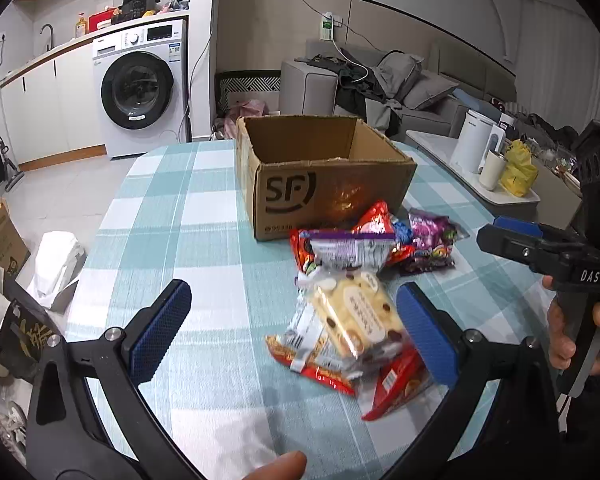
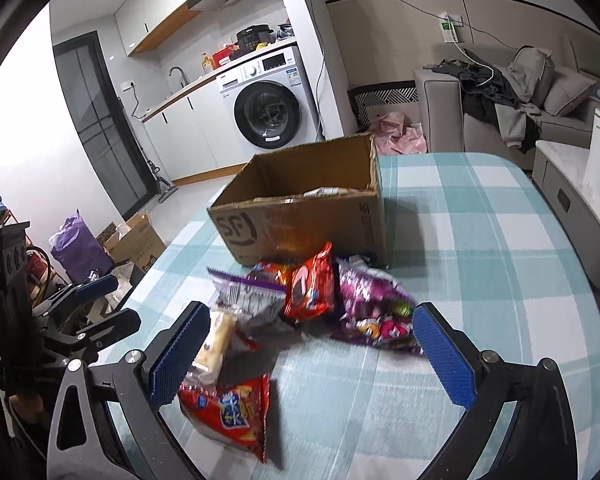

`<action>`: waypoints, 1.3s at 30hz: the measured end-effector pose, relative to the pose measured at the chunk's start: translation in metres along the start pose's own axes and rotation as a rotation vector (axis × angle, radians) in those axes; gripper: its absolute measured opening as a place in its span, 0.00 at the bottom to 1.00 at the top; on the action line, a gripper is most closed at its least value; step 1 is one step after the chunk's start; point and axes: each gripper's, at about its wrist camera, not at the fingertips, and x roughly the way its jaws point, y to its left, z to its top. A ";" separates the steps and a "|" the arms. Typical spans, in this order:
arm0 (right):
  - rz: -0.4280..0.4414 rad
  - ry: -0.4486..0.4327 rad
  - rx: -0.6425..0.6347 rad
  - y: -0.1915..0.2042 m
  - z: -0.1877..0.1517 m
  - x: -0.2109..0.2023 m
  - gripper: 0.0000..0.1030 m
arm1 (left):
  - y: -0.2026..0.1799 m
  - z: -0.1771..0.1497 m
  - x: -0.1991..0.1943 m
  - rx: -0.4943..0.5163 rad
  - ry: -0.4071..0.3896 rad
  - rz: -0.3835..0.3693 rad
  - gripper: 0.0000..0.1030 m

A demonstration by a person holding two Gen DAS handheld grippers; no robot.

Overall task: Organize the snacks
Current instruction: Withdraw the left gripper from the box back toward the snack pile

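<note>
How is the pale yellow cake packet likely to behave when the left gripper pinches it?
The cake packet is probably light, with soft contents: its clear wrapper is puffy, so the pads may squash it. The glossy film looks slippery, so it could slide between the open left gripper's fingers. It lies on other packets, so they may shift when it is lifted.

My left side of the checked tablecloth (image 1: pixel 204 240) is bare, so I can pass there. Ahead, the heap of snack packets (image 1: pixel 356 280) lies against the front of the open cardboard box (image 1: pixel 324 184). The box top is unobstructed; something pale seems to lie inside.
</note>
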 end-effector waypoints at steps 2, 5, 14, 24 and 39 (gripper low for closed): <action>-0.002 0.013 0.000 0.002 -0.007 0.002 1.00 | 0.001 -0.004 -0.002 -0.002 0.003 0.001 0.99; -0.001 0.033 -0.019 0.010 -0.016 0.003 1.00 | 0.001 -0.011 -0.006 0.001 0.007 0.003 0.99; 0.033 0.077 -0.053 0.027 -0.041 0.008 1.00 | 0.004 -0.029 -0.011 -0.011 0.030 0.004 0.99; 0.085 0.176 -0.092 0.044 -0.061 0.028 1.00 | 0.010 -0.031 -0.005 -0.029 0.044 0.014 0.99; 0.100 0.290 -0.114 0.056 -0.076 0.067 1.00 | 0.013 -0.035 0.011 -0.044 0.074 0.017 0.99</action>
